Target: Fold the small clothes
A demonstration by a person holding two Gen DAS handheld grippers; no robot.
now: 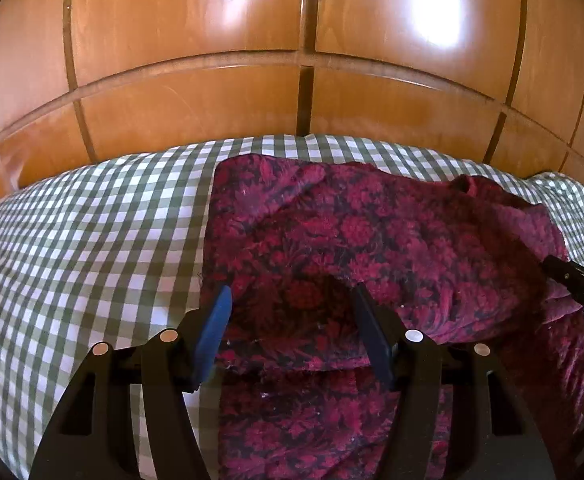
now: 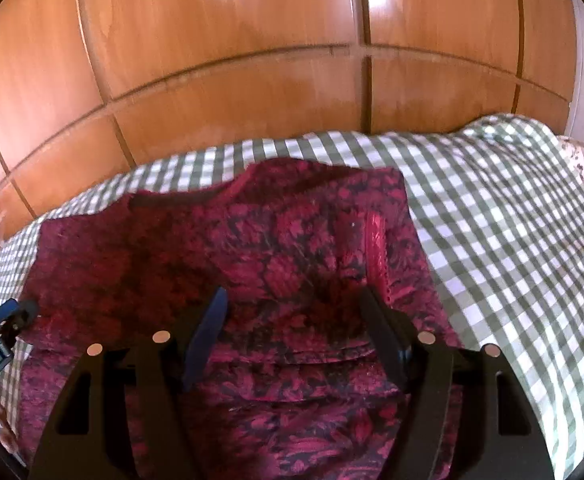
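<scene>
Both our grippers hang with jaws apart and nothing clamped, left gripper [image 1: 290,296] and right gripper [image 2: 292,298], over the red floral garment [image 1: 372,236], which lies partly folded on the checked bed cover [image 1: 92,220] towards its far edge.

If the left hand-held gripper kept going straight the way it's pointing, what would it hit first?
Probably the red floral garment lying on the checked bedcover; the left hand-held gripper hangs open over it, though depth is unclear.
</scene>
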